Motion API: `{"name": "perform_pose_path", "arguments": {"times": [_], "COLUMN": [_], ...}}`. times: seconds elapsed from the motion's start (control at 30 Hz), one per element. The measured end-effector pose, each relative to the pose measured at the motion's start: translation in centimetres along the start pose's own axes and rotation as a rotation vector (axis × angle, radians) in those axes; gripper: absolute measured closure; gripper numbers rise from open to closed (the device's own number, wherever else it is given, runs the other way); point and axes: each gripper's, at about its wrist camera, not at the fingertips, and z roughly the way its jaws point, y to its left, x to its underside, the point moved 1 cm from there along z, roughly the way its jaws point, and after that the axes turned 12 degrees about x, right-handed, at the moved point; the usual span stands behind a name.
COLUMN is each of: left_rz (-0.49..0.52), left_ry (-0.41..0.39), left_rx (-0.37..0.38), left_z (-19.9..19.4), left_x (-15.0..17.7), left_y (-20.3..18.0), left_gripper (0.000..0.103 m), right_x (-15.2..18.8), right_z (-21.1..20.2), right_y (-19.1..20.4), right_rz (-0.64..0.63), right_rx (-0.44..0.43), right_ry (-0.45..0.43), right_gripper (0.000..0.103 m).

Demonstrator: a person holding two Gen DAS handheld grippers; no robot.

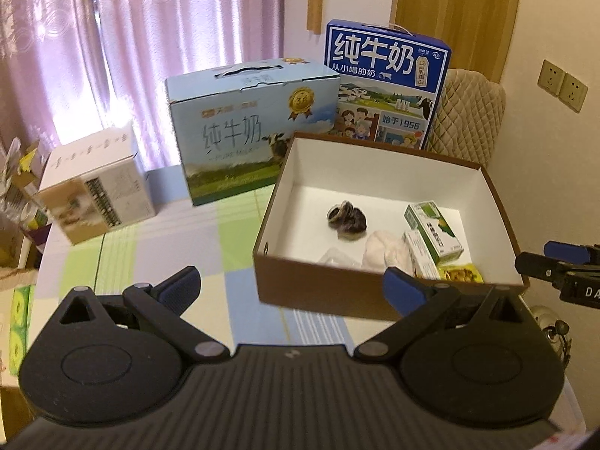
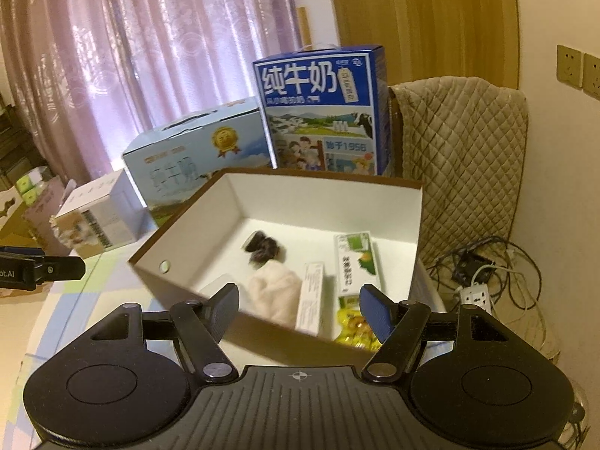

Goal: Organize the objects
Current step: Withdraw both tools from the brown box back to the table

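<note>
Checked tablecloth (image 1: 157, 240) | brown box (image 1: 315, 281) just ahead of both grippers | jaws apart, empty

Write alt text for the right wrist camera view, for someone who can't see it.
Open, empty right tongs hover at the near edge of a brown shoe box holding a green carton, a pink cloth, a dark furry item and yellow snack packets. Two milk cases stand behind it before pink curtains.
</note>
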Motion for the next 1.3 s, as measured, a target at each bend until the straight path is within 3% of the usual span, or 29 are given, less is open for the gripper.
{"name": "perform_pose_path", "arguments": {"times": [0.7, 1.3], "left_rz": [-0.031, -0.097], "left_ry": [0.023, 0.14], "left_rx": [-0.012, -0.033], "left_z": [-6.3, -7.0], "left_x": [6.8, 12.9], "left_y": [-0.3, 1.3], "left_gripper": [0.001, 0.001], "right_x": [5.3, 9.6], "right_z": [-6.0, -6.2], "right_y": [2.3, 4.5], "right_rz": [-0.046, -0.078], "right_rx": [-0.056, -0.109], "right_ry": [0.039, 0.137], "right_gripper": [0.035, 0.035]}}
